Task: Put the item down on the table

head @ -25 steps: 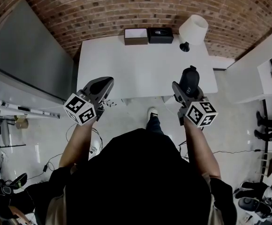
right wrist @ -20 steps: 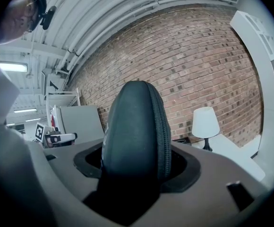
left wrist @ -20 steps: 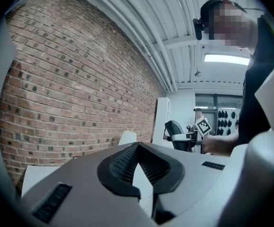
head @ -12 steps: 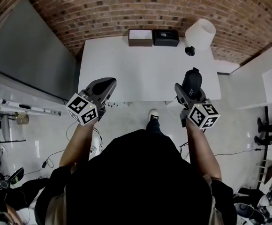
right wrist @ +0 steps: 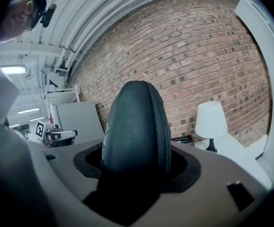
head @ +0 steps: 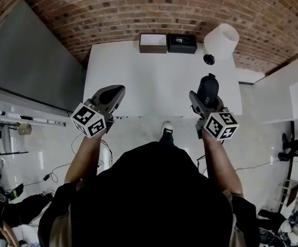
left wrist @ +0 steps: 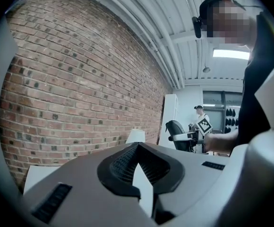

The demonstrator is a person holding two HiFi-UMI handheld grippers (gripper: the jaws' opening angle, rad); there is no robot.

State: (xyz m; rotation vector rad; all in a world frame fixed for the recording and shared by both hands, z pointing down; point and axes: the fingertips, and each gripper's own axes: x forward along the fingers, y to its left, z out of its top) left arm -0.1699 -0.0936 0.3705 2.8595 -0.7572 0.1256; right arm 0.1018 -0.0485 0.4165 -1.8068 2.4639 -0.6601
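Right gripper [head: 205, 95]: clamped on black zippered case [head: 208, 84], jaws spread wide (case stands on edge between pads).
Case location: over near right part of white table [head: 154, 76]; apparently not resting on it.
Left gripper [head: 116, 91]: jaws together, nothing between; at table's near edge, left side.
Table rear: lamp [head: 221, 38], brown box [head: 153, 42], black box [head: 182, 42].

Forearms [head: 82, 157] forward; left tool [head: 118, 90] closed, empty; right tool [head: 205, 99] tight around black pouch [head: 208, 84].
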